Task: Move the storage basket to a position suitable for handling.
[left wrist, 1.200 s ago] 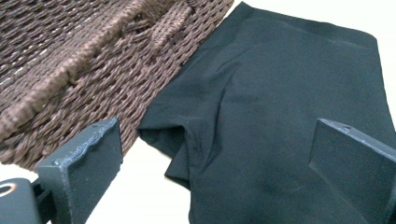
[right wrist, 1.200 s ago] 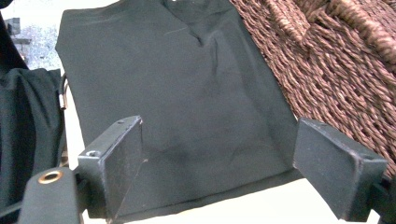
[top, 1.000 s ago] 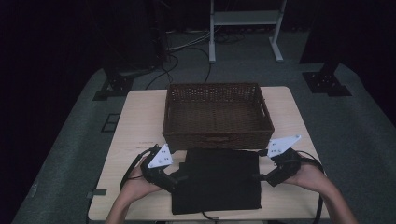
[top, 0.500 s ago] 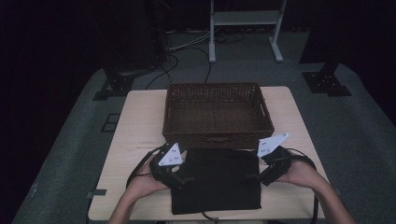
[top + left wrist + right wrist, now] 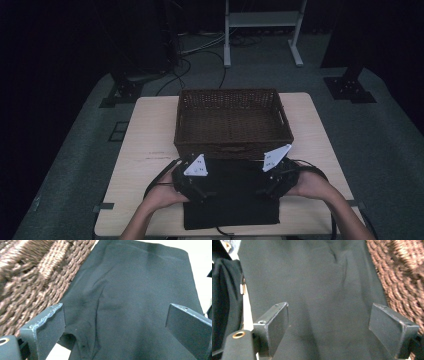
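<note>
Cloth (image 5: 232,200), black, flat on the near part of a pale table (image 5: 150,135), far edge up against the front wall of a brown wicker basket (image 5: 232,120) at the table's middle. Left gripper (image 5: 200,189) over the cloth's left side, held in a hand (image 5: 160,196) coming in from the bottom edge, white three-cornered plate on top. Right gripper (image 5: 267,187) over the cloth's right side, in the other hand (image 5: 312,185), plate likewise on top. From the left gripper view: jaws wide apart, nothing between them but the cloth (image 5: 130,305) lying below, a soft crease running down its middle, a corner of it by the left jaw, basket (image 5: 32,275) weave just beside at upper left, bare table (image 5: 200,265) past the cloth's far edge. From the right gripper view: jaws also spread wide, cloth (image 5: 317,290) spanning the gap beneath, basket (image 5: 402,277) close at right, a strip of table (image 5: 248,312) at left. Cannot tell whether either gripper's jaw tips touch the cloth. Dark floor around the table, cables and a white stand (image 5: 262,30) beyond the basket.
</note>
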`<state>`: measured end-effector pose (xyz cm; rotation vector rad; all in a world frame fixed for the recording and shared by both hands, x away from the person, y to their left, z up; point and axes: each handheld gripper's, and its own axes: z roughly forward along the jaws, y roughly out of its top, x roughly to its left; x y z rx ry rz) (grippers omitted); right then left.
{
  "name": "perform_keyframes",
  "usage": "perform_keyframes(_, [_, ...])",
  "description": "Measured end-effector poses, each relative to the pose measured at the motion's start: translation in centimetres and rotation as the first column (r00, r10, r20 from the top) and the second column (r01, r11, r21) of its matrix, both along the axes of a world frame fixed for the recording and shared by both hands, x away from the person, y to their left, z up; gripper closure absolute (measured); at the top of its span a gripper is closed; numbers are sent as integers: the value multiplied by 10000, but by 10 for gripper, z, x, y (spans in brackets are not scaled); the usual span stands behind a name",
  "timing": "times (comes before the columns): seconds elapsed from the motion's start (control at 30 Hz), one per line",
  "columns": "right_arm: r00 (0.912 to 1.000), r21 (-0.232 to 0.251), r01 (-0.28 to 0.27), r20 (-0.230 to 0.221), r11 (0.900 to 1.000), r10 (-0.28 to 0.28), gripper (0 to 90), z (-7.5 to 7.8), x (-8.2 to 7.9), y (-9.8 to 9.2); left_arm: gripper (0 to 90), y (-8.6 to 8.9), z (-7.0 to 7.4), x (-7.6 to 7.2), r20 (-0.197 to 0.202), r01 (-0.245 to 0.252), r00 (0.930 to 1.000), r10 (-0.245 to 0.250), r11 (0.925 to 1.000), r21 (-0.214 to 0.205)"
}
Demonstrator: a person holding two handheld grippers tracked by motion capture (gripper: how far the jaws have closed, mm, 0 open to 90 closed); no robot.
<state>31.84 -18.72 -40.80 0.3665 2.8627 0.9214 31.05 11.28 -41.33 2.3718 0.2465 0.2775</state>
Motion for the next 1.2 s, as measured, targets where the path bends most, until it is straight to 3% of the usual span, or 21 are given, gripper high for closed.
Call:
perform_keyframes(0.4, [9987, -987, -484, -195, 9939, 467, 157, -20, 5, 22, 20, -18, -18, 9, -600, 294, 9979, -259, 9978, 592])
perform_keyframes(0.53, [9985, -1011, -441, -365, 9939, 406, 157, -24, 8, 23, 31, -22, -22, 11, -738, 346, 9968, -301, 9976, 603])
perform_keyframes(0.87, [9970, -1373, -334, -739, 9900, 234, 157, -44, 17, 28, 32, -35, -35, 17, -1107, 616, 9927, -472, 9896, 1303])
perform_keyframes(1.03, [9959, -1508, -377, -865, 9878, 248, 150, -51, 19, 29, 38, -37, -44, 22, -1593, 643, 9864, -408, 9874, 1449])
perform_keyframes(1.2, [9951, -1615, -275, -982, 9865, 117, 97, -57, 21, 29, 50, -38, -49, 27, -2264, 699, 9734, -350, 9865, 1482])
